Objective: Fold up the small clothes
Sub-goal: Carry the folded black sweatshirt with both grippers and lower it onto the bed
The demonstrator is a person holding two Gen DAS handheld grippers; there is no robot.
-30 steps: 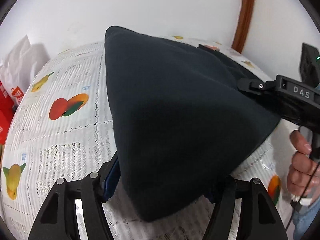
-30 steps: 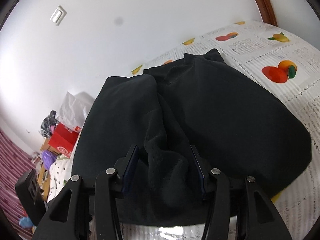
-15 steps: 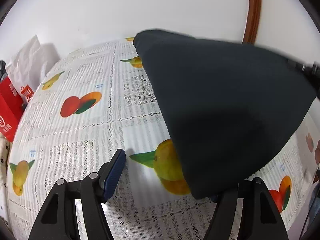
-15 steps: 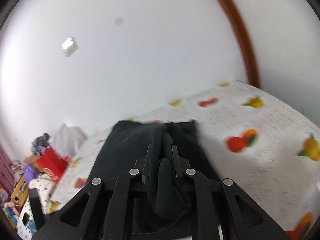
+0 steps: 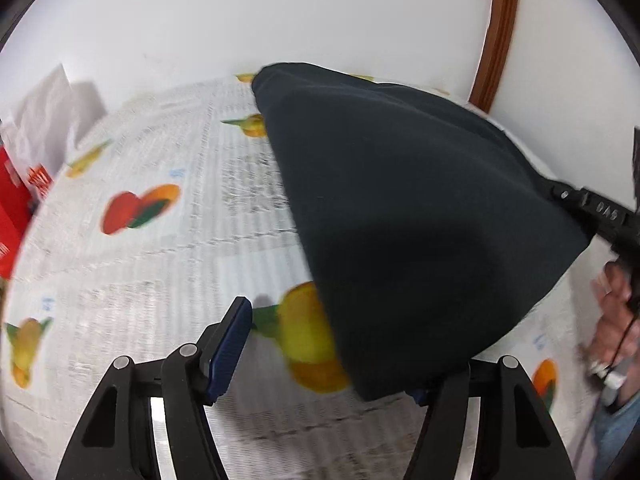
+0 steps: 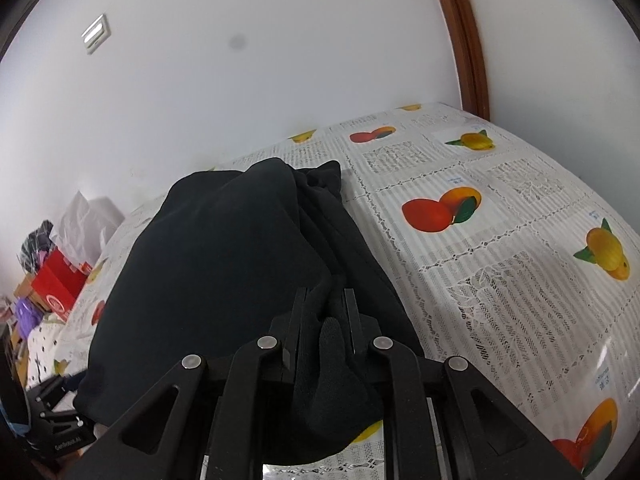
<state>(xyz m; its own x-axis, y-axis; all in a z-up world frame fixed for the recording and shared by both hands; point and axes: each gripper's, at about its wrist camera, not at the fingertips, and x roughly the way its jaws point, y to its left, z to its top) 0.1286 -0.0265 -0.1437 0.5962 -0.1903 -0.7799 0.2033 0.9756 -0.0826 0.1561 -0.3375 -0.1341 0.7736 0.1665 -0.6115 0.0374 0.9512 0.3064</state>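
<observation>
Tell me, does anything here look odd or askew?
Only the black garment: it lies bunched and crooked on the fruit tablecloth, one wad pinched in the right tongs. Nothing looks spilled or damaged.

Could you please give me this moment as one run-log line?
step: fold | right hand-held gripper: shut on garment | left hand-held gripper: closing, garment edge between jaws, not pinched | surface: tablecloth

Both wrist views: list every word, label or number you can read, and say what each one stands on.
"GenRobot.AI": on the body of the left tongs, bottom left of the right wrist view.
"DAS": on the body of the right tongs, blurred, in the left wrist view.
White print on the red box: too blurred to read.
Small blue marks on the fruit-print tablecloth: too small to read.
</observation>
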